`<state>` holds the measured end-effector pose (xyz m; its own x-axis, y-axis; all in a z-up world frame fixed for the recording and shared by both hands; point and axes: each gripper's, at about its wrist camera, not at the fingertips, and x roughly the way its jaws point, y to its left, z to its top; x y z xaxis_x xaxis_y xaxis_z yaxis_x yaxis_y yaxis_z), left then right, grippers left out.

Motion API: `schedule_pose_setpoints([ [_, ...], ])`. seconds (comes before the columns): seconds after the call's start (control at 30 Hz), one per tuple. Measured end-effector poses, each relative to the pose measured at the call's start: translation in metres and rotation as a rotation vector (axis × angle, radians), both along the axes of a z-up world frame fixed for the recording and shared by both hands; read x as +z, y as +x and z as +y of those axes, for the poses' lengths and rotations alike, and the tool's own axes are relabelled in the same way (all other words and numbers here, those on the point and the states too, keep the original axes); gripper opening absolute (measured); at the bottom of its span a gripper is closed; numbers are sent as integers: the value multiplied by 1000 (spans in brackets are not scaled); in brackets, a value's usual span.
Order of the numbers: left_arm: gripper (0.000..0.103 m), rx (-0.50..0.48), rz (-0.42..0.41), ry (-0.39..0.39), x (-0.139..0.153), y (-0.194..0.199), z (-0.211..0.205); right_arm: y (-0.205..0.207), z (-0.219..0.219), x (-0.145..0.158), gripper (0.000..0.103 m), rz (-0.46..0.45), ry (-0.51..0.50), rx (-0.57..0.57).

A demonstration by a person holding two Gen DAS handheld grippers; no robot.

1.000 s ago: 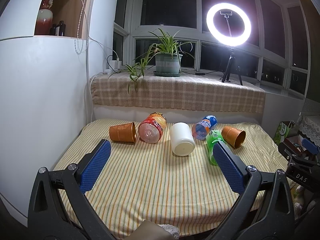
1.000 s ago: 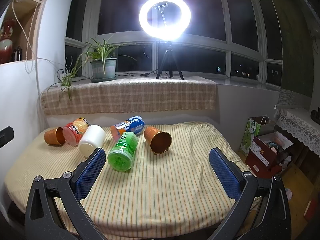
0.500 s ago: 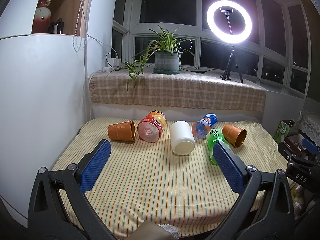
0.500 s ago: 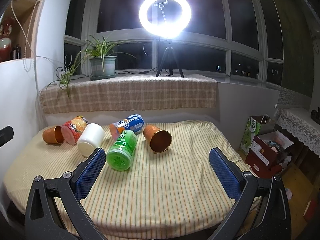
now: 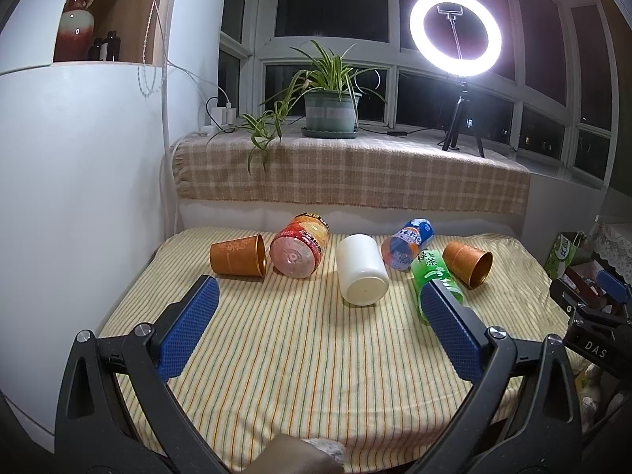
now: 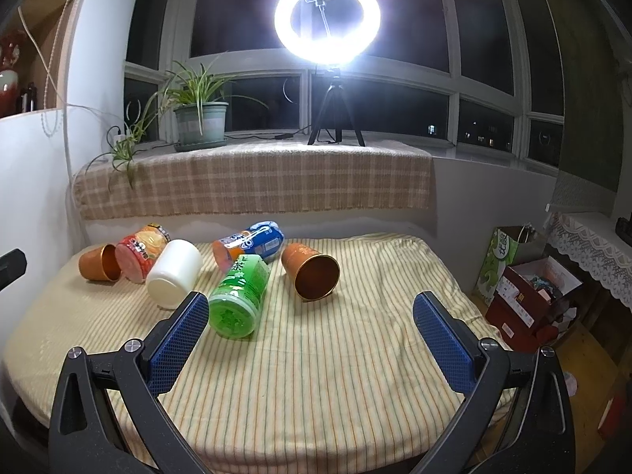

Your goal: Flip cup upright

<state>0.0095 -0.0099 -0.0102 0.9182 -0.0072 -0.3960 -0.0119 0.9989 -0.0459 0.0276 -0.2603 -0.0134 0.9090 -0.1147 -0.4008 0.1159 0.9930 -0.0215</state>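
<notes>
Several containers lie on their sides in a row on the striped cloth. An orange cup (image 5: 237, 254) lies at the left, mouth to the right; it also shows in the right wrist view (image 6: 96, 262). A second orange cup (image 5: 468, 262) (image 6: 312, 272) lies at the right, mouth toward me. A white cup (image 5: 361, 274) (image 6: 173, 272) lies in the middle, base toward me. My left gripper (image 5: 316, 331) is open and empty, short of the row. My right gripper (image 6: 310, 337) is open and empty, in front of the right orange cup.
A red jar (image 5: 300, 247), a blue bottle (image 5: 407, 243) and a green bottle (image 5: 434, 276) lie among the cups. A white cabinet (image 5: 79, 197) borders the table's left. Boxes (image 6: 529, 288) stand on the floor to the right. A plaid-covered sill (image 6: 252, 181) runs behind.
Both grippers have drifted slightly forward toward the row. The objects have not moved and both grippers stay open.
</notes>
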Motion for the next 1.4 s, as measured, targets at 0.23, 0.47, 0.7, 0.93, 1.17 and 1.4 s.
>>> schedule_pose_setpoints([
  [0.23,103,2,48,-9,0,19,11,18,1,1,103,31,-11,8],
  [0.47,103,10,96,-28,1,36,25,44,-2,2,103,72,3,20],
  [0.7,103,-52,170,-57,2,58,31,67,-8,-1,103,125,35,59],
  [0.93,94,-169,284,-108,-1,95,15,81,-21,-9,103,180,95,64],
  [1.17,82,-294,402,-153,-7,136,-24,76,-39,-14,103,186,105,34],
  [1.4,77,-413,556,-205,-22,183,-70,66,-65,-15,103,179,115,-17],
])
